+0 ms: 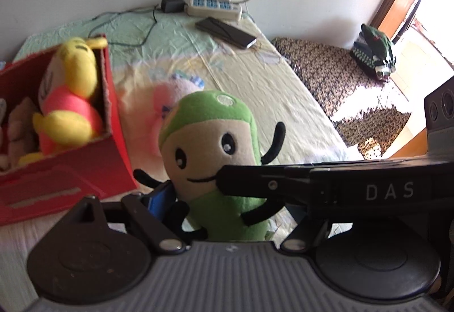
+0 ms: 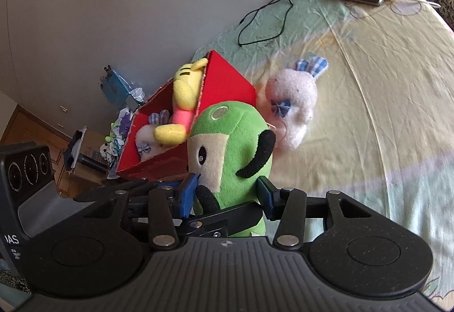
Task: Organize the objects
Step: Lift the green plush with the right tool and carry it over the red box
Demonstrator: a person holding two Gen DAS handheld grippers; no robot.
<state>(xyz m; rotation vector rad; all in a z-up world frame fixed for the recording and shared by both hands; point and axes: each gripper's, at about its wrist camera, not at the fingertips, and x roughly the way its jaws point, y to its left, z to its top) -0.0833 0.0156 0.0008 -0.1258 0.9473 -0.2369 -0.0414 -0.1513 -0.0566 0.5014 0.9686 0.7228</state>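
A green and beige plush doll (image 1: 210, 147) (image 2: 235, 136) with black arms hangs upright above the bed. My left gripper (image 1: 215, 207) is shut on its lower body; one blue pad (image 1: 159, 198) shows and the other finger is hidden. My right gripper (image 2: 227, 193) is shut on the same doll, a blue pad on each side. Its black finger (image 1: 255, 184) crosses the doll's mouth in the left wrist view. A red box (image 1: 113, 127) (image 2: 232, 79) stands just left of the doll and holds a yellow plush (image 1: 76, 68) (image 2: 187, 88) and other soft toys. A pink bunny plush (image 2: 295, 102) (image 1: 170, 93) lies behind.
The bed sheet (image 2: 369, 113) reaches back to a white wall. At the far edge lie a power strip (image 1: 212, 7), a black adapter (image 1: 171, 4) with cables and a dark phone (image 1: 227, 32). A patterned mattress (image 1: 326, 71) with folded green clothing (image 1: 374, 51) lies on the right.
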